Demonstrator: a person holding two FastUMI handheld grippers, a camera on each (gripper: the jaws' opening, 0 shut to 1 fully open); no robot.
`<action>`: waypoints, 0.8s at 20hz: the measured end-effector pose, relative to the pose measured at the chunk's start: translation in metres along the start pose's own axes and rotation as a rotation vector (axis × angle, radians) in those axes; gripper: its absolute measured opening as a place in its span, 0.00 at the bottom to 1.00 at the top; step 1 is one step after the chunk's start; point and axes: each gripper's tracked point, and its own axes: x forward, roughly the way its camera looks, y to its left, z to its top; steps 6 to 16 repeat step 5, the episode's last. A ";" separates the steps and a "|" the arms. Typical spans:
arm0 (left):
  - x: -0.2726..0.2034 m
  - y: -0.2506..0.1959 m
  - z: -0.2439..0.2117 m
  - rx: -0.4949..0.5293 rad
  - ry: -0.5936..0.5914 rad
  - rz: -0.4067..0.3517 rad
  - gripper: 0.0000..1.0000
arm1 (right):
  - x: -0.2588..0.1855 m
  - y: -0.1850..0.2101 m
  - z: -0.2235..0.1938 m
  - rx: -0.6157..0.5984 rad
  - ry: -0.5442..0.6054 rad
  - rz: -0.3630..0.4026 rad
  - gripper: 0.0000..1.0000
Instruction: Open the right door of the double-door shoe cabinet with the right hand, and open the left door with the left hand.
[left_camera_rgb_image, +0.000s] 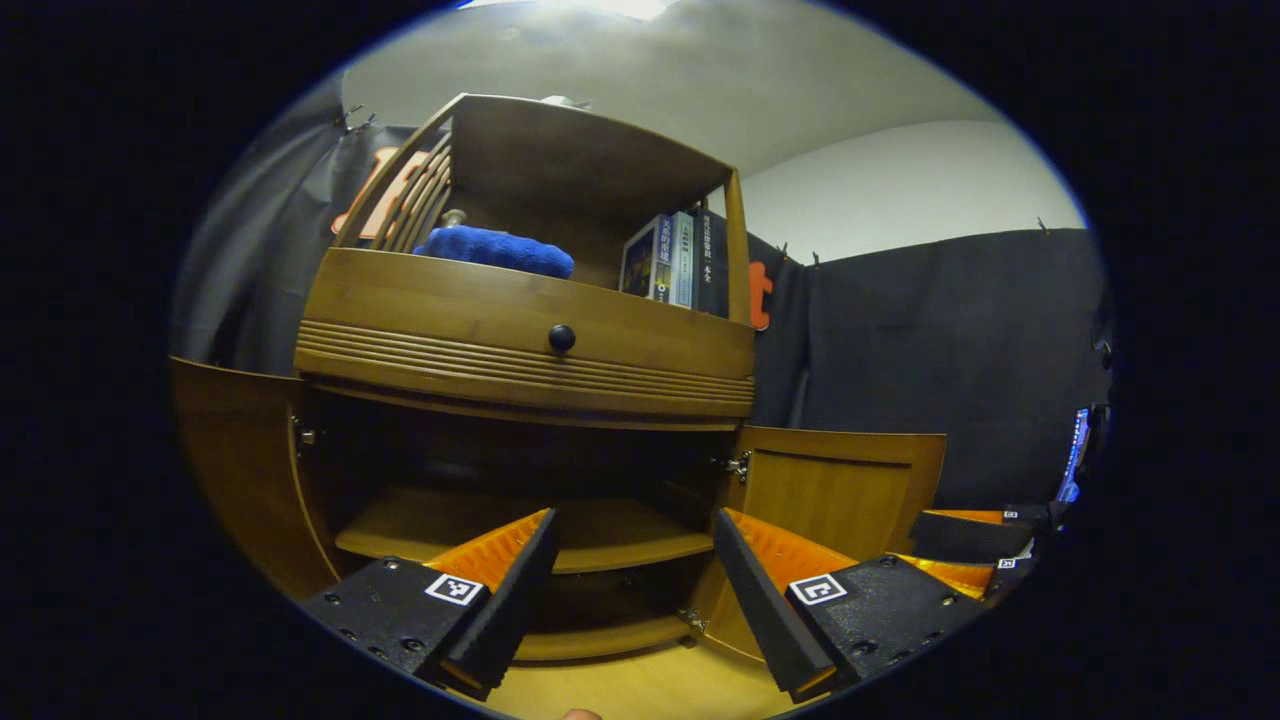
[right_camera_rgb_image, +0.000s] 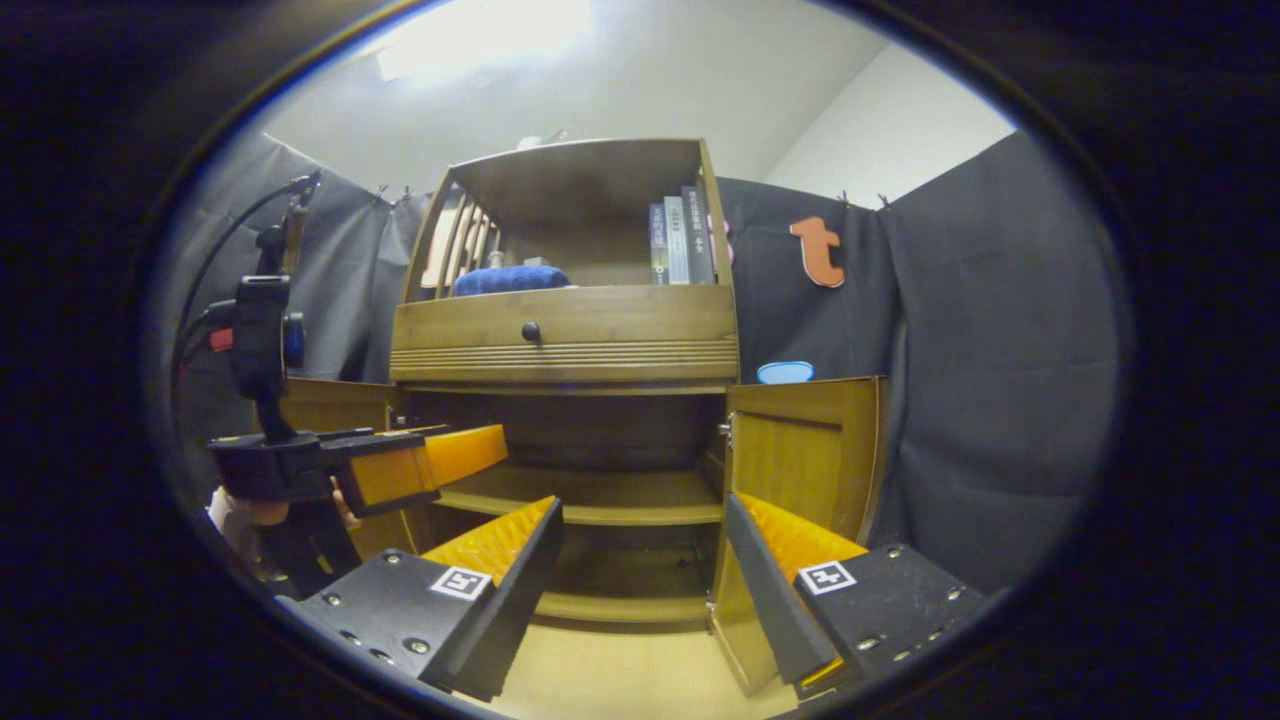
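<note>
Shoe cabinet (right_camera_rgb_image: 565, 330) seen straight ahead, right door (right_camera_rgb_image: 800, 455) and left door (left_camera_rgb_image: 235, 470) both swung open, left hand-held gripper (left_camera_rgb_image: 633, 590) and right hand-held gripper (right_camera_rgb_image: 640, 590) held spread apart, nothing gripped

Both cabinet doors (right_camera_rgb_image: 800, 455) open beyond the wide-spread right gripper (right_camera_rgb_image: 640, 570).

left door (left_camera_rgb_image: 235, 470) cut off by view edge; book titles (right_camera_rgb_image: 680, 240) too small.
</note>
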 end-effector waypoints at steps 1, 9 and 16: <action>0.006 -0.007 -0.001 0.001 0.001 -0.039 0.95 | -0.001 -0.004 0.001 -0.004 -0.009 -0.031 0.96; 0.028 -0.048 -0.007 -0.012 -0.005 -0.220 0.95 | -0.016 -0.031 0.004 0.001 -0.037 -0.183 0.96; 0.028 -0.048 -0.007 -0.012 -0.005 -0.220 0.95 | -0.016 -0.031 0.004 0.001 -0.037 -0.183 0.96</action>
